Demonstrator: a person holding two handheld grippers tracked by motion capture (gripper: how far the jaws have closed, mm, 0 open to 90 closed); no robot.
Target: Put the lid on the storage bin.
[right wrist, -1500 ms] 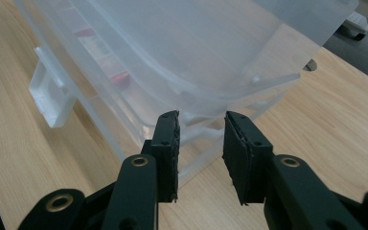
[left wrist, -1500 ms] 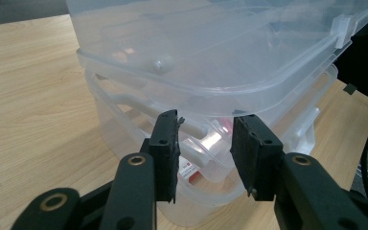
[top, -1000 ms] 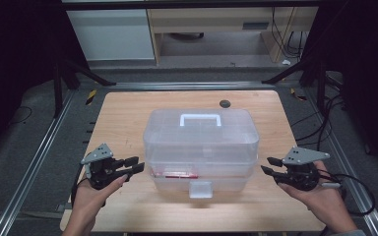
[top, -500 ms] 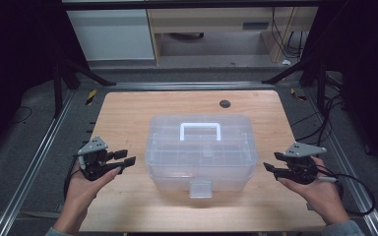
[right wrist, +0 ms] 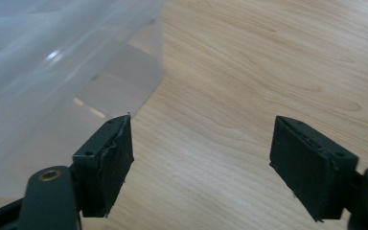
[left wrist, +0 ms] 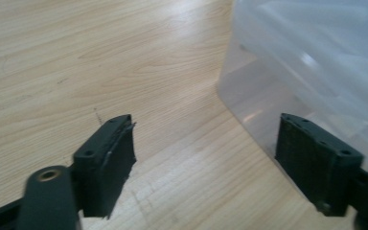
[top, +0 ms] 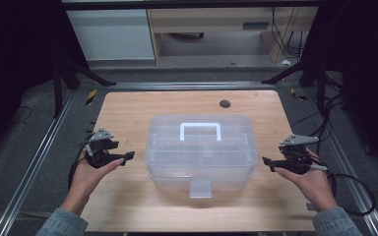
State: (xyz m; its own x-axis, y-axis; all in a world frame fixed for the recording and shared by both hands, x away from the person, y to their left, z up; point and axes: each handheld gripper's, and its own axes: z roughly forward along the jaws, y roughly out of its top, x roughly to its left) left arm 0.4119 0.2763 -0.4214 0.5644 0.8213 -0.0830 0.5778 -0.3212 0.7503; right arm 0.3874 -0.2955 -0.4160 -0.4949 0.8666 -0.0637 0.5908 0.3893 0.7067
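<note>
Box: the clear plastic box (top: 200, 151) sat flat in the middle of the wooden surface (top: 128, 105), lid shut, white handle (top: 200, 129) on top.
Left gripper (top: 126, 157): fingers had just been opening, nothing between them, just beside the box.
Right gripper (top: 267, 162): the same on the other side.
Done: box looked set down and let go.
Left: maybe only pulling both hands away.

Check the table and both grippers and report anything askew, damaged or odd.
The clear plastic storage box sits square and closed on the wooden table, white handle flat. One oddity: the rubber pad on a finger of the left gripper and of the right gripper looks frayed and peeling at its edge. Both stand open beside the box.
</note>
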